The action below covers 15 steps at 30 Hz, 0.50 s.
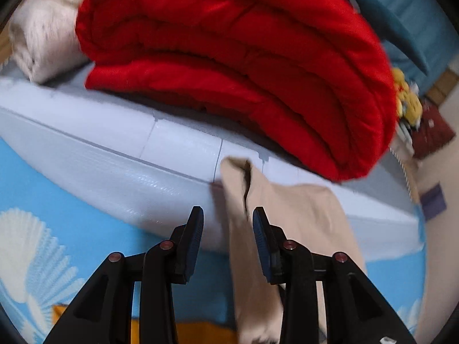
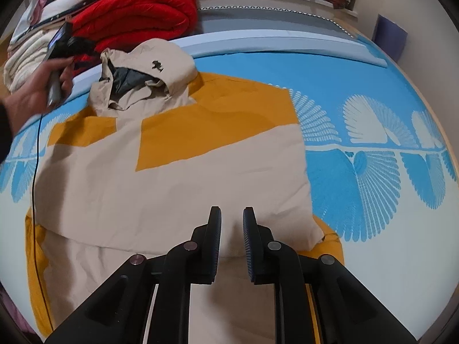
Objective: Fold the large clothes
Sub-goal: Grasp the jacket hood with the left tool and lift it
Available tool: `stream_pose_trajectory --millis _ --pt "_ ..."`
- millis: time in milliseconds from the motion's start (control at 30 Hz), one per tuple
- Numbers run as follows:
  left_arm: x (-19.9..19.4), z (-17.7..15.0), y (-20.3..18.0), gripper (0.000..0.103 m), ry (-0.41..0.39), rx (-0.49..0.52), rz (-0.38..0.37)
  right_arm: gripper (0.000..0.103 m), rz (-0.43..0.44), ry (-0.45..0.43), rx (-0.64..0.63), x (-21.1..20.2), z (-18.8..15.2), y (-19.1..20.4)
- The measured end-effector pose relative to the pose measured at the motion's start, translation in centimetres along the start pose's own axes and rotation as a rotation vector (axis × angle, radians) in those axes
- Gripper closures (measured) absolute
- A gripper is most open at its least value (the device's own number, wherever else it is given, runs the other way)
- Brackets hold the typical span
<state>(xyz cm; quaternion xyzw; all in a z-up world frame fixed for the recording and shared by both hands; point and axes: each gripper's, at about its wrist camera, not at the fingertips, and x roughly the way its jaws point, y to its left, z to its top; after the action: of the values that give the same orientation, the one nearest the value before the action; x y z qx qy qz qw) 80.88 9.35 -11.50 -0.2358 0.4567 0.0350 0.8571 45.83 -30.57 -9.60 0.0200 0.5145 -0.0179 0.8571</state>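
Jacket on bed, quilt behind

Beige-and-mustard hooded jacket lies flat on the blue bedspread, seemingly part-folded, hood bunched at top.

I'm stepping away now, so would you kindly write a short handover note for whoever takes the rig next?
Left tool: open, empty, at the beige hood near the bed's far edge.
Right tool: jaws narrowly apart, over the jacket's lower part, gripping nothing.
Beige-and-orange jacket lies flat on the blue bedsheet, sides apparently folded in; folded red quilt sits behind.
Left: tuck the hood in, then fold the body over.
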Motion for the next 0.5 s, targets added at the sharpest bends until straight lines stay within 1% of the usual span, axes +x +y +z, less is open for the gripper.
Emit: stream_pose_trajectory --millis 33,100,133,167,233,333,400,433,500 --pt "0.6 0.3 0.0 0.071 0.007 -0.014 -0.006 0.086 -0.004 0.003 0.0 0.2 0.0 0.0" --pt "1.8 0.6 -0.2 0.076 0.031 -0.01 -0.016 0.086 -0.004 0.006 0.004 0.5 0.2 -0.1" --pt "2.1 0.6 -0.4 0.095 0.04 0.004 -0.021 0.086 -0.011 0.009 0.003 0.6 0.2 -0.1" --pt "2.2 0.6 -0.8 0.098 0.047 0.022 -0.02 0.086 -0.014 0.009 0.004 0.7 0.3 -0.1" --pt "1.1 0.3 -1.5 0.101 0.032 0.054 -0.032 0.086 -0.009 0.01 0.01 0.7 0.4 -0.2" --pt "-3.0 -0.9 -3.9 0.102 -0.012 0.167 -0.07 0.086 0.003 0.004 0.021 0.2 0.6 -0.3" --pt "-7.1 -2.7 -5.8 0.102 -0.035 0.261 -0.132 0.086 0.01 -0.013 0.026 -0.7 0.8 -0.5" --pt "-9.9 -4.4 -6.9 0.102 -0.046 0.325 -0.167 0.086 0.014 -0.022 0.029 -1.1 0.9 -0.5" --pt "-14.2 -7.6 -7.9 0.102 -0.054 0.421 -0.221 0.086 0.03 -0.051 0.045 -2.3 1.1 -0.8"
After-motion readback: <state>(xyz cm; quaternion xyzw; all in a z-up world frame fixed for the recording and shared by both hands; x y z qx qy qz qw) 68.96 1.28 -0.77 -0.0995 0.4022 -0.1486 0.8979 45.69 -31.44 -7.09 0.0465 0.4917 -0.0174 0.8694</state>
